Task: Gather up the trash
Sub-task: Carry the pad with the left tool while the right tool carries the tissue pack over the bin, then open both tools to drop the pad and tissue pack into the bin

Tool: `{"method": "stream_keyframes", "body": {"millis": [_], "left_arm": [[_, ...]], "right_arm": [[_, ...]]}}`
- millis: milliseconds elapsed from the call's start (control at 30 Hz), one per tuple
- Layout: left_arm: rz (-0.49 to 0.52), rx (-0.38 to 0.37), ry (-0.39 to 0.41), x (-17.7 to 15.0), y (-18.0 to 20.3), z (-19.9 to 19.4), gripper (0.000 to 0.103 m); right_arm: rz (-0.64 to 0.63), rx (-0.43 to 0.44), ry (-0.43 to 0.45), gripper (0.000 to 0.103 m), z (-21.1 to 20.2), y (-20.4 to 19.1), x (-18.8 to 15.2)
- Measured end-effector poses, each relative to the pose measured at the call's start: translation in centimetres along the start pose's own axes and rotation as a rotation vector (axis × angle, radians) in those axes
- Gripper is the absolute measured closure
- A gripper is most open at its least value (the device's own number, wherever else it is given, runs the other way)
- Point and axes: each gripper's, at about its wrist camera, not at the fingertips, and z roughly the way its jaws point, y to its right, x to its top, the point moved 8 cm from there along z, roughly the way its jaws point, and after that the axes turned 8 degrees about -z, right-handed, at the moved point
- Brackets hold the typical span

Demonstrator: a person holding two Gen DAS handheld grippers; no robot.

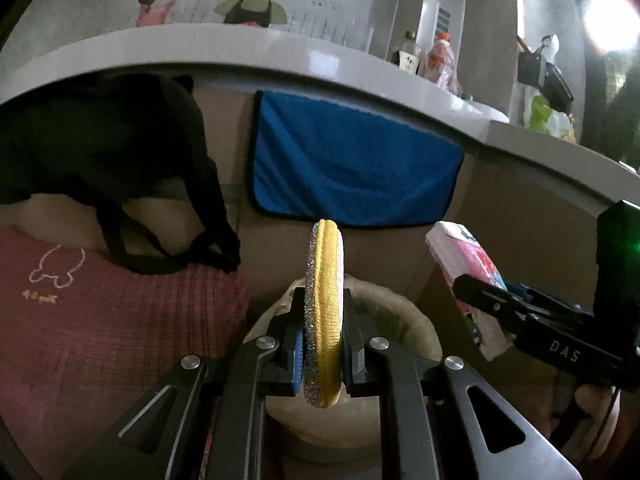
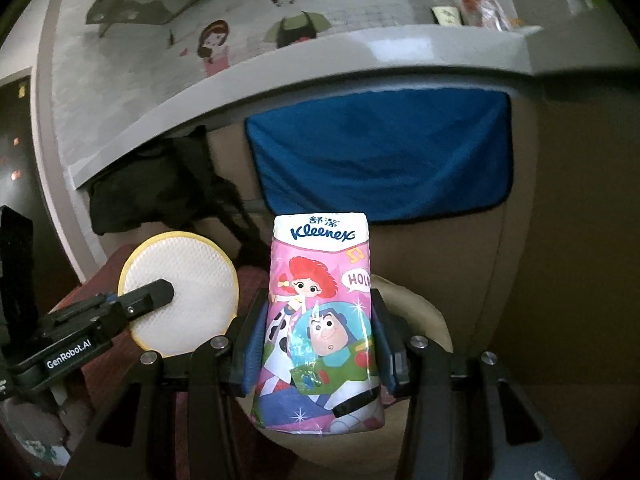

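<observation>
Bottles on the counter are too small and blurry to read any labels. Big glare blob top right washes out whatever's there. The black bag is just a dark lump, no detail. Tissue pack is half hidden behind the right gripper in the left view, print cut off.

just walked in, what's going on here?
A person is collecting trash with two handheld grippers. The left gripper is shut on a round yellow-rimmed scrub pad, held on edge. The right gripper is shut on a Kleenex tissue pack. Both are held up in front of a blue cloth hanging below a counter.
</observation>
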Motion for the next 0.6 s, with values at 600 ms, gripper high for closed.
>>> {"method": "stream_keyframes", "body": {"millis": [600], "left_arm": [[-0.053,-0.085,-0.143,-1.9,0.2,8.1,0.085]], "right_arm": [[0.098,0.021,-0.08,0.05,5.8,4.4,-2.6]]}}
